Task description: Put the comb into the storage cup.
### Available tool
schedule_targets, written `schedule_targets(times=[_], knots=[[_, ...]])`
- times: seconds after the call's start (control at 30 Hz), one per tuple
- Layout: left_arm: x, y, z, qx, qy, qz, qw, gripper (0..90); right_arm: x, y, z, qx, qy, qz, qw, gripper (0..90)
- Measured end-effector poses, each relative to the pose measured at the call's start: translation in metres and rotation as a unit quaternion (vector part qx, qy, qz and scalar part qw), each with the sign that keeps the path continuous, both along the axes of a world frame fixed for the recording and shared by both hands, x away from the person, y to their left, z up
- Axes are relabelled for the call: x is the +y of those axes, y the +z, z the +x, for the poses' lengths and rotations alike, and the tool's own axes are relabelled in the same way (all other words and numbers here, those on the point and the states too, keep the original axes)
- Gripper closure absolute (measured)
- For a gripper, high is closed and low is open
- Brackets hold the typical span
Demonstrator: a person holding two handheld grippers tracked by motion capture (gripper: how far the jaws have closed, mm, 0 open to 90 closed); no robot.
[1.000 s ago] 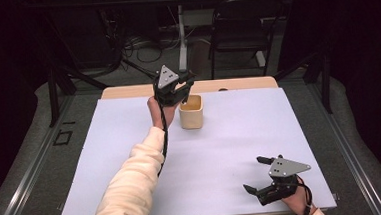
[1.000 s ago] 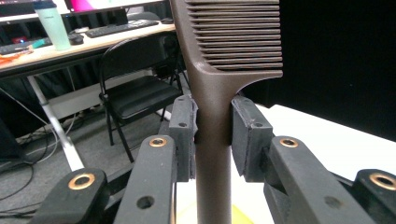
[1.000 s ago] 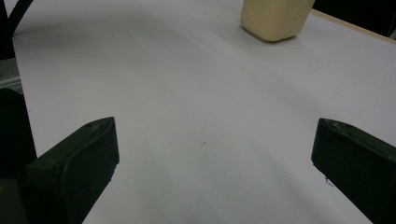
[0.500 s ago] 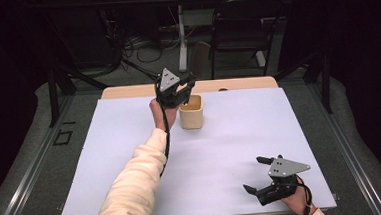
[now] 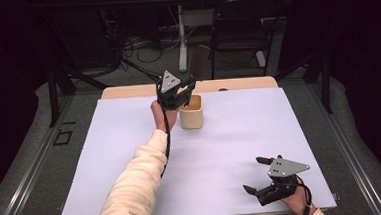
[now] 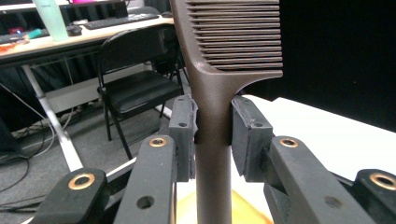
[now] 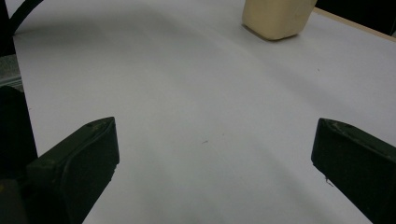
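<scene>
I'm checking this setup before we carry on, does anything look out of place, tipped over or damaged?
Nothing stands out. The left gripper holds a brown comb upright by its handle, above the upright beige cup. The right gripper is open, low at the near right of the white table.

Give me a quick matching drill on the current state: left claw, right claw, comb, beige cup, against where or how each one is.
Things:
1. left claw
2. right claw
3. comb
4. beige cup

States:
A. stands on the white table cover at the far middle
B. open, holding nothing, low over the near right of the table
C. upright, dark brown, teeth at the top, clamped by its handle
D. shut on a handle, raised beside the cup

Pairs: 1-D, 2-B, 3-C, 4-A
</scene>
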State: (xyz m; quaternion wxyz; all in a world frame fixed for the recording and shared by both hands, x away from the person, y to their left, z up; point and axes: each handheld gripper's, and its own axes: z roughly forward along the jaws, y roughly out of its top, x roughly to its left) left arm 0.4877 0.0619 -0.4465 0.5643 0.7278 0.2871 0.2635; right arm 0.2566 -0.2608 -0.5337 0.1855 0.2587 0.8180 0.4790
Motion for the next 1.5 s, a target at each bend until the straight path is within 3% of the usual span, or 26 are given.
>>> schedule_targets(times=[1.03, 1.5], knots=[[0.0, -0.011, 0.008, 0.036, -0.014, 0.016, 0.9991, 71.9, -0.001, 0.0, 0.0, 0.0, -0.001, -0.001, 1.0, 0.4], [-0.003, -0.015, 0.01, 0.044, -0.017, 0.024, 0.9986, 71.8, -0.001, 0.0, 0.0, -0.002, 0.0, -0.002, 1.0, 0.4]])
